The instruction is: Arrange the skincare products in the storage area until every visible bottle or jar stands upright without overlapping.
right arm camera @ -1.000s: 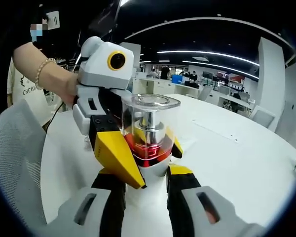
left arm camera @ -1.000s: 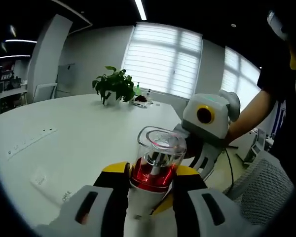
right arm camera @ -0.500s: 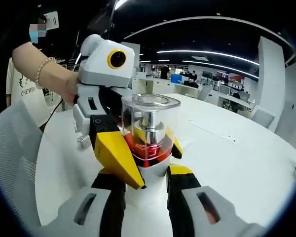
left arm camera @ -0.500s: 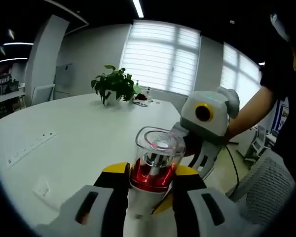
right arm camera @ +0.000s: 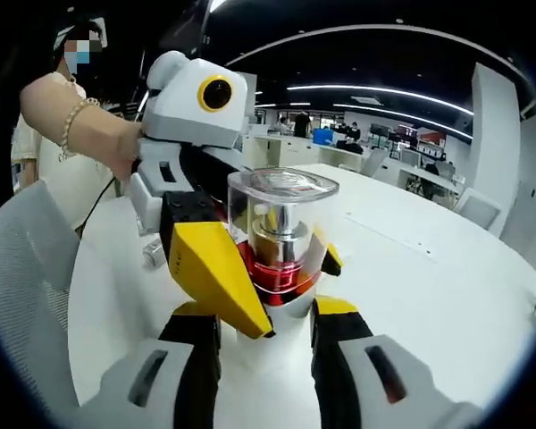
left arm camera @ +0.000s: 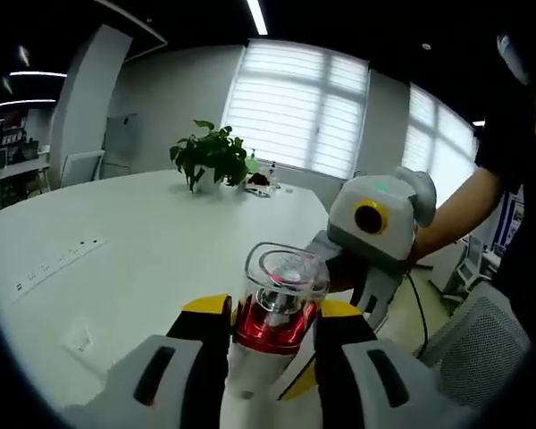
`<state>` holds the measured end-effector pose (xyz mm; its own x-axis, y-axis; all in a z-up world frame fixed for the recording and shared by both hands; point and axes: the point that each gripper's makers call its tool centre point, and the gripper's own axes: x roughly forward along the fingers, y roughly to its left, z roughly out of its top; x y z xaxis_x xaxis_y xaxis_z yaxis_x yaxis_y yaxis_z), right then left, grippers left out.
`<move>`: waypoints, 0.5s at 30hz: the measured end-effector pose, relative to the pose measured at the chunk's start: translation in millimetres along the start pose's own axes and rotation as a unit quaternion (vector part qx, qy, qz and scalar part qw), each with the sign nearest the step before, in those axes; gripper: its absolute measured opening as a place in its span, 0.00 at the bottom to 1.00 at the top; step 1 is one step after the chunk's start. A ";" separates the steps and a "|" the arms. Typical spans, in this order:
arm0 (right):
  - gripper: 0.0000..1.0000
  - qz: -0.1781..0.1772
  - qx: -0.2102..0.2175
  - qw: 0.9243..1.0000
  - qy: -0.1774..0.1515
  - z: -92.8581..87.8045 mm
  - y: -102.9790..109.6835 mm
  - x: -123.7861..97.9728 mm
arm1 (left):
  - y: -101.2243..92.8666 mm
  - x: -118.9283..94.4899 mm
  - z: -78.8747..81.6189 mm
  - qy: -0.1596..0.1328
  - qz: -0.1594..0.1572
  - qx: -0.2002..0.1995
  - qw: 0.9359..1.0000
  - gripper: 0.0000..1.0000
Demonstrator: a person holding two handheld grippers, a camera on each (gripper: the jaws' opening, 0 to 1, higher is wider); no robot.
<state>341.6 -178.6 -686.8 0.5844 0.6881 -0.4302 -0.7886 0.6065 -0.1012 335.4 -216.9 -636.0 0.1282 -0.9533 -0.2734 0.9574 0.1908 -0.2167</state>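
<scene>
- Left gripper view, nearest: the left gripper (left arm camera: 270, 344) has its two yellow-tipped jaws closed against the white body of a skincare bottle (left arm camera: 277, 308), one jaw on each side, just under the red collar.
- The bottle has a clear cap over a silver pump; it is held above the white table (left arm camera: 116, 241), cap tilted slightly away from the camera.
- Right gripper view, nearest: the right gripper (right arm camera: 266, 322) sits with a jaw on each side of the same bottle's white base (right arm camera: 281, 259). Contact at the pads is hidden behind the left gripper's yellow finger; cannot tell whether it grips.
- In this view the left gripper (right arm camera: 250, 268) enters from the left, a hand (right arm camera: 116, 147) with a beaded bracelet on its grip.
- Next out, left gripper view: the right gripper's white housing (left arm camera: 375, 223) is just behind the bottle, a person's forearm (left arm camera: 456, 210) behind it.
- Mesh chair back (left arm camera: 478, 344) at the table's near edge.
- Far edge of the table: potted plant (left arm camera: 213, 154) with small items beside it, too small to identify.
- Background: window blinds (left arm camera: 295, 107).
</scene>
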 end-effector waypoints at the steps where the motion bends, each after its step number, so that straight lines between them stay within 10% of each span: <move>1: 0.42 -0.001 0.001 1.000 0.001 -0.4 0.0 -0.5 | -0.2 -0.9 -0.5 0.002 0.001 0.000 1.000 0.31; 15: 0.57 -0.031 0.016 0.999 -0.002 12.0 7.6 -17.8 | -7.5 -30.2 -5.2 0.015 0.036 -0.021 0.999 0.54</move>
<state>327.5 -181.5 -669.2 0.6327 0.6500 -0.4210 -0.7443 0.6604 -0.0990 323.1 -188.3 -631.0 0.1877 -0.9298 -0.3166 0.9344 0.2684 -0.2342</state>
